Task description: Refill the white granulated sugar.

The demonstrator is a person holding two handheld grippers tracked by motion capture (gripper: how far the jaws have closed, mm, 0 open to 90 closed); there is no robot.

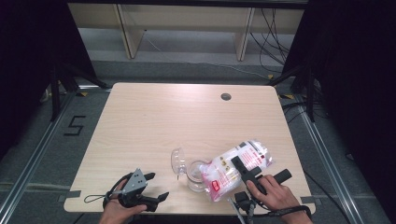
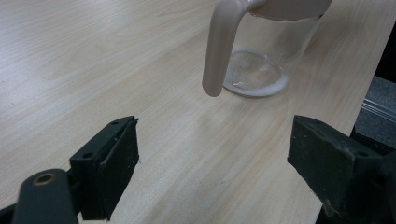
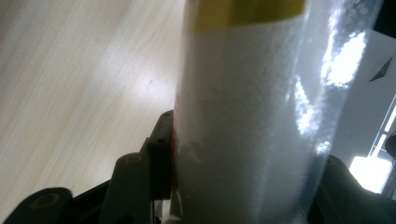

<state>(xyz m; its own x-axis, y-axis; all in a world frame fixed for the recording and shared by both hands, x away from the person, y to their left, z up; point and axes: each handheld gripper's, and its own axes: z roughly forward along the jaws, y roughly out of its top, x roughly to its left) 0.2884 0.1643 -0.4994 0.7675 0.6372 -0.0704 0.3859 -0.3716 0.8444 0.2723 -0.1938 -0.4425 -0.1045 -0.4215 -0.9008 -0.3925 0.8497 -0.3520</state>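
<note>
Right gripper (image 1: 246, 173) pinches the clear plastic bag of white powder (image 1: 236, 169) tipped over the lidded clear glass jar (image 1: 197, 175) near the table's (image 1: 140, 121) front edge — left gripper (image 1: 150, 185) spread, idle — only a thin white layer in the jar, pour barely begun, I'd judge.

Clear plastic bag of white granules (image 1: 238, 166), red-and-yellow print, tilted with its lower end at the mouth of the jar, near the table's front edge; clear glass jar (image 1: 196, 176) upright, hinged lid (image 1: 178, 161) flipped open, thin white layer inside.

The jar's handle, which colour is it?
The handle is pale beige-pink, best seen in the left gripper view.
</note>
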